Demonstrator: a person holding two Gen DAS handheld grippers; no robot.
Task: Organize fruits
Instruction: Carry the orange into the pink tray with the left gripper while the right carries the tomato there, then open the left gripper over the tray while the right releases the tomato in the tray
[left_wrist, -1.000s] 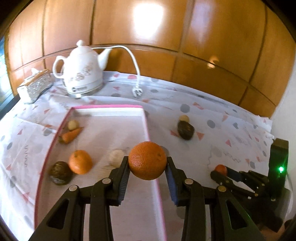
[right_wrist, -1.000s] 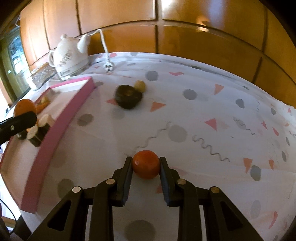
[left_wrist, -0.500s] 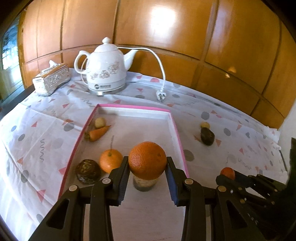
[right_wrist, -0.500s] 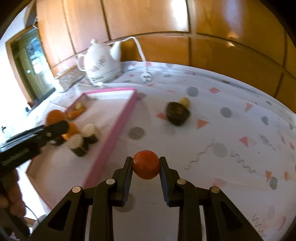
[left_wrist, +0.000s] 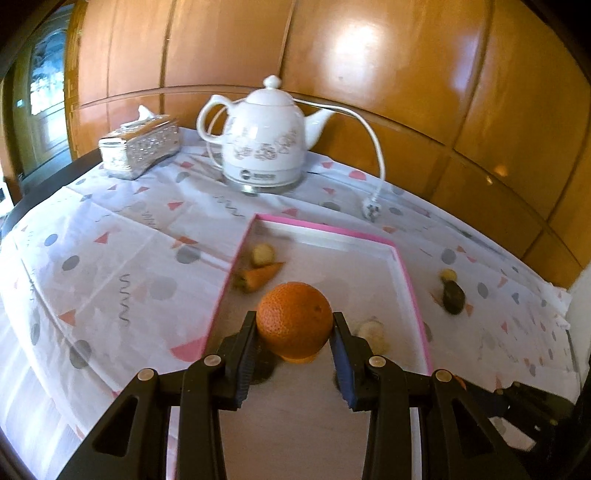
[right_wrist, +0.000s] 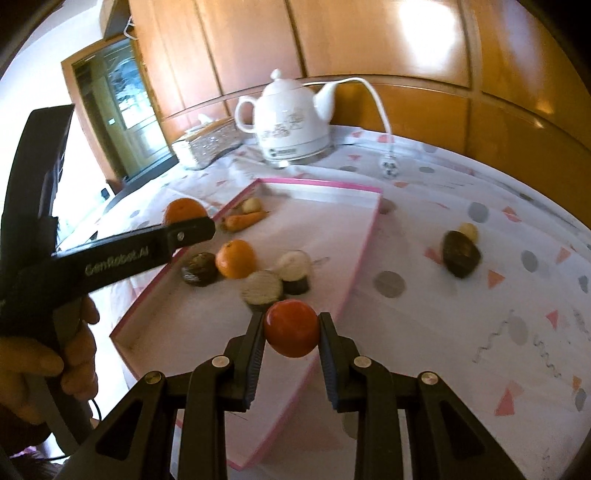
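Fruits: a big orange (left_wrist: 294, 319) and a small red tomato (right_wrist: 291, 328) are both up in the air over the pink tray (left_wrist: 405, 275), each one pinched in tongs.
Left tongs: the left gripper (left_wrist: 294, 332) squeezes the big orange from both sides, and the pads touch its skin.
Right tongs: the right gripper (right_wrist: 291, 334) pinches the red tomato tight, and its pads are very near each other.
Where the fruit is: in the left view the orange hangs near the tray's 6 o'clock side. In the right view the tomato hangs over the tray's near edge.
Already in the tray: a small orange (right_wrist: 236, 258), a dark round fruit (right_wrist: 199, 268), two cut pieces with white tops (right_wrist: 263, 287), a carrot (right_wrist: 245, 219) and a little pale ball (right_wrist: 252, 204) at the far end.
Left out on the cloth: a dark fruit (right_wrist: 460, 254) and a small yellow one (right_wrist: 468, 231) touch each other at about 3 o'clock from the tray.
Could go wrong: the orange is round and smooth, so I think it could slip out and roll if the tongs tip.
Could also go wrong: if it drops on the small orange or the cut pieces, it could knock them around.
Bump danger: both tongs come to the same tray, so they could hit each other.
In the way: the fruit pile sits right under both tongs, and bare tray floor shows more toward 12 o'clock.
Far things: a white kettle (left_wrist: 264, 147), its cord and plug (left_wrist: 371, 206), and a shiny tissue box (left_wrist: 138, 146) stand past the tray at 12 o'clock, well apart.
Holder: a hand (right_wrist: 44, 363) grips the left tongs' handle.
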